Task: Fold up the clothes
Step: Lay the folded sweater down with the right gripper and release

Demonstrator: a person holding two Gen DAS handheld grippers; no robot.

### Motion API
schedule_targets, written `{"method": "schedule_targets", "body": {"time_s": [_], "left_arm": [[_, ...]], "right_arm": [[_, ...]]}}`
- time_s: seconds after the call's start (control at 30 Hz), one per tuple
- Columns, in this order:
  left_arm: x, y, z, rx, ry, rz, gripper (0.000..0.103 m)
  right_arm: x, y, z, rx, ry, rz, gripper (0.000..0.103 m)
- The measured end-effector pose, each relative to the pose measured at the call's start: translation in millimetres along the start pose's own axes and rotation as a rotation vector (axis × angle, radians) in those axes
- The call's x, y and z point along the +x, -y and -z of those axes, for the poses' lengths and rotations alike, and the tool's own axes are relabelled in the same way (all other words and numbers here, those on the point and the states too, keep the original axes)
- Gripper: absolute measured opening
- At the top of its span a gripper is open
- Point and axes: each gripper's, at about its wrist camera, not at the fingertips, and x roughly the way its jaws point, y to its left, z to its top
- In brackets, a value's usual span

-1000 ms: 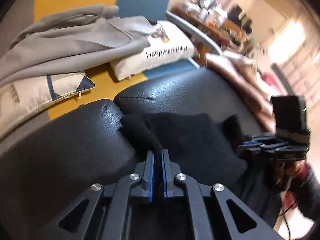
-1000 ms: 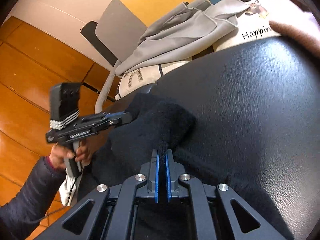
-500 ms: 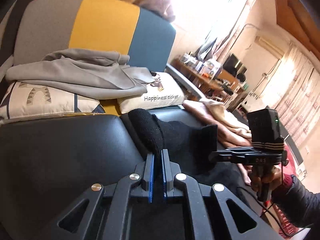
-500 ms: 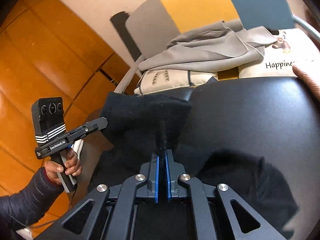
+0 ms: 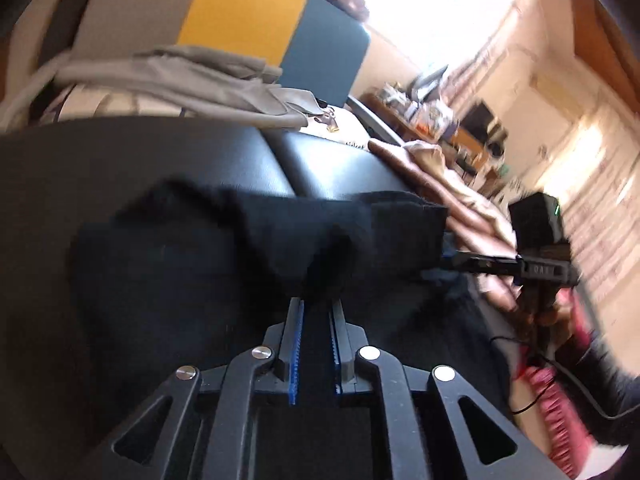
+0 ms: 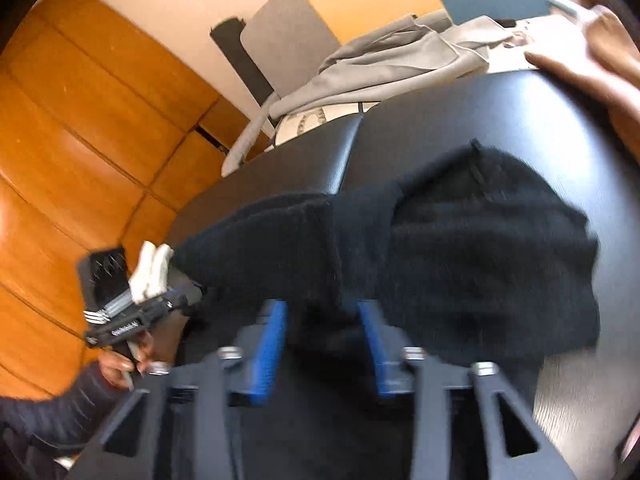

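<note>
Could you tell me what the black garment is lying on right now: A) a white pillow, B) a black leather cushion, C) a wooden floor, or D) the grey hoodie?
B: the black garment is spread over the black leather cushion, with the grey hoodie lying apart behind it.

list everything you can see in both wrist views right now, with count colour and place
black garment: one, black, lying bunched on the black leather cushions
leather cushions: two, black, side by side under the garment
grey garment: one, grey, piled on the pillows behind the cushions
printed pillows: two, cream, under the grey garment
pink-brown blanket: one, at the cushions' right edge
sofa backrest: grey, yellow and blue panels, at the back
wood panels: orange, left side
left gripper: one, black with blue fingers, slightly open
right gripper: one, wide open
left hand: on the handle
</note>
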Motion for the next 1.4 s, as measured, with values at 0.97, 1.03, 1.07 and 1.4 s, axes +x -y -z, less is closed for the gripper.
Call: {"method": "schedule_targets", "body": {"time_s": [0.97,1.03,1.07,1.4], "left_arm": [[41.2,7.9,-31.9,-0.052,-0.062,-0.041,0.004],[44.5,6.3,-30.9,-0.042,-0.067,-0.1,0.004],[46.0,4.3,-30.4,-0.045,-0.069,-0.12,0.004],[22.0,-1.3,-41.1,-0.104,0.003,-0.181,0.019]], "right_arm": [[23.7,-35.6,-29.7,-0.068,0.014,0.326,0.007],[21.1,-32.5,-30.2,-0.084,0.015,0.384,0.007],[25.6,-28.3,-29.2,-0.084,0.005,0.414,0.007],[-1.8,1.6,-23.4,0.088,0.112,0.285,0.022]]}}
